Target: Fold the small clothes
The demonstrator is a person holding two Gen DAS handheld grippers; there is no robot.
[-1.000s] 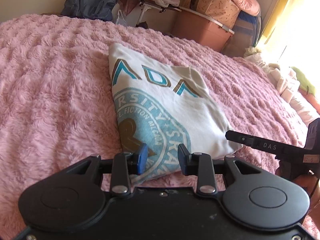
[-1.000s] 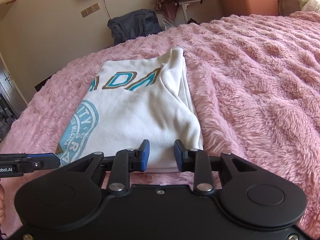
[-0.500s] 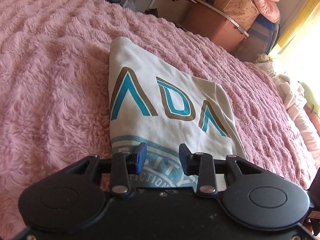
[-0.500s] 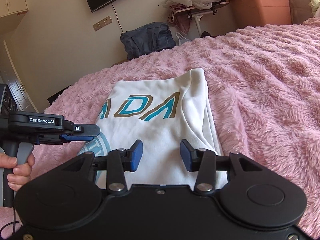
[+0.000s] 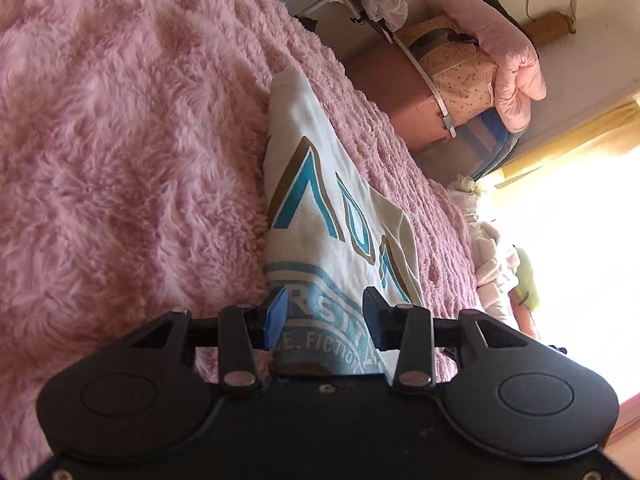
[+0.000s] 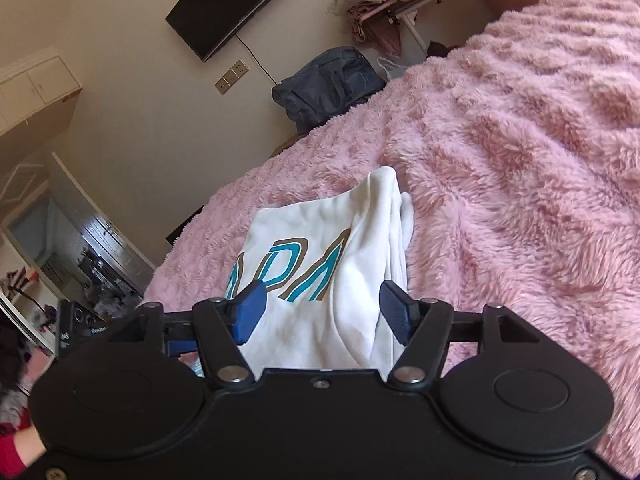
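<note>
I am holding two claws over a white sweatshirt [image 5: 320,208] that is lying on a fluffy pink blanket [image 5: 120,140] covering a bed. The sweatshirt is already folded narrow, with teal and gold letters and a round blue print facing up.

A second ago both claws were sitting near the garment's close hem, looking along its whole length. Now both are reaching further up the cloth, and each view is tilting sideways as my wrists are rolling.

My left gripper [image 5: 320,316] is hovering above the round print, near the garment's left edge. Its jaws have just been opening a little. They are parted and empty; I am seeing cloth through the gap, but the pads are not pressing on it.

My right gripper [image 6: 324,312] is hovering over the letters, near the stacked right edge [image 6: 396,248] of the fold. Its jaws have just been opening much wider. They are released too, gripping nothing.

I am judging that one fold is finished and let go. The next likely step is pinching the two side edges partway up, to fold the sweatshirt shorter. Neither claw is touching the fabric yet, as far as I can tell.
</note>
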